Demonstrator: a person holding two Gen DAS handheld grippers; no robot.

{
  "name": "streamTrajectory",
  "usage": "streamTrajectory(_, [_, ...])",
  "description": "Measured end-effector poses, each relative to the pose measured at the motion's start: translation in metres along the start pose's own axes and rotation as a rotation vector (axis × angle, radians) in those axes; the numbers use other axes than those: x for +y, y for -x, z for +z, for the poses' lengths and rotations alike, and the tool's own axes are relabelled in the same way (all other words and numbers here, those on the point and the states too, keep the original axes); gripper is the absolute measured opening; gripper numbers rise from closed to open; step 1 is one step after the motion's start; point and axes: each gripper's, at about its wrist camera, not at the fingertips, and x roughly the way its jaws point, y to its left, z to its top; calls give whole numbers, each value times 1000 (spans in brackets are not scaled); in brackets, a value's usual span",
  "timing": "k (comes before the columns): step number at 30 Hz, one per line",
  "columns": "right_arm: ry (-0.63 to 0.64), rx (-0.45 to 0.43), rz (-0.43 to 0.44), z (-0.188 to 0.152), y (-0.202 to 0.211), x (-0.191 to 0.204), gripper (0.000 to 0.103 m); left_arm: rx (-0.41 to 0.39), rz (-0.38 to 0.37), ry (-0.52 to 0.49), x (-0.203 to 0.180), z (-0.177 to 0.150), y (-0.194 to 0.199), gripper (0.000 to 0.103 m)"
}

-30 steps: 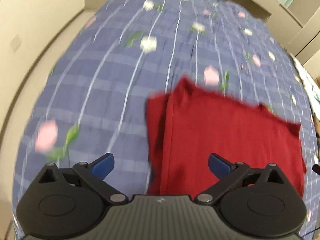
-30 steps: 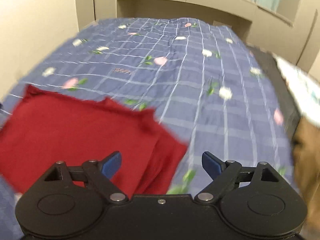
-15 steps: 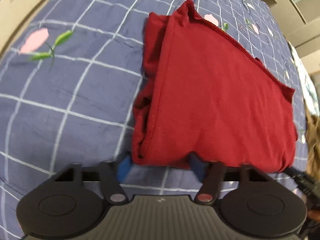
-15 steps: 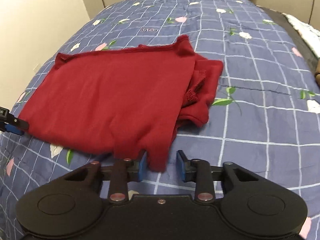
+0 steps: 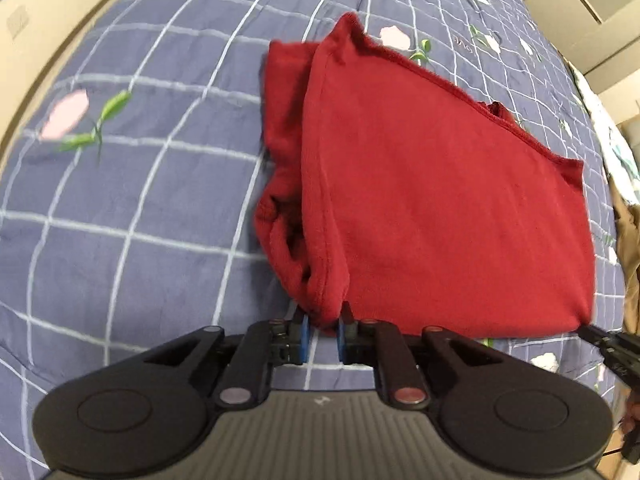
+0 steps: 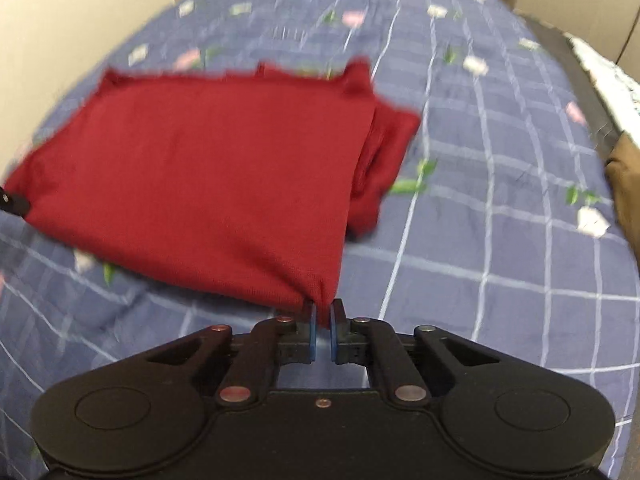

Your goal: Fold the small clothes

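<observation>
The red garment (image 5: 432,200) lies partly folded on the blue checked bedspread (image 5: 140,208), and we have it by its two near corners. In the left wrist view our left gripper (image 5: 323,330) sits at the bottom centre of the frame, its blue pads pressed onto the bunched near-left corner of the cloth, where several layers gather into a thick lump. In the right wrist view our right gripper (image 6: 322,322) is likewise at bottom centre, pads nearly together and pinching the near-right corner of the red garment (image 6: 208,184), which pulls to a small peak at the tips. That same tool shows at the lower right edge of the left view, touching the cloth's far corner. Outward from the pads, the fabric spreads up through the middle of each frame as one broad flat panel, with a narrower doubled strip tucked along one side, so we judge that at least one lengthwise fold is already made. What we think remains is to carry the near edge over to the far hem and then flatten the stack. A brown cloth (image 6: 624,184) lies at the right edge, apart from our work.
</observation>
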Motion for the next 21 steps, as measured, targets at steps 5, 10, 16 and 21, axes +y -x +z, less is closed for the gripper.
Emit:
streamTrajectory(5, [-20, -41, 16, 3, 10, -2, 31, -72, 1, -28, 2, 5, 19, 67])
streamTrajectory(10, [-65, -142, 31, 25, 25, -18, 50, -152, 1, 22, 8, 30, 24, 70])
streamTrajectory(16, [-112, -211, 10, 84, -8, -29, 48, -249, 30, 42, 1, 76, 2, 63])
streamTrajectory(21, [-110, -215, 2, 124, -46, -29, 41, -321, 34, 2, -15, 109, -10, 56])
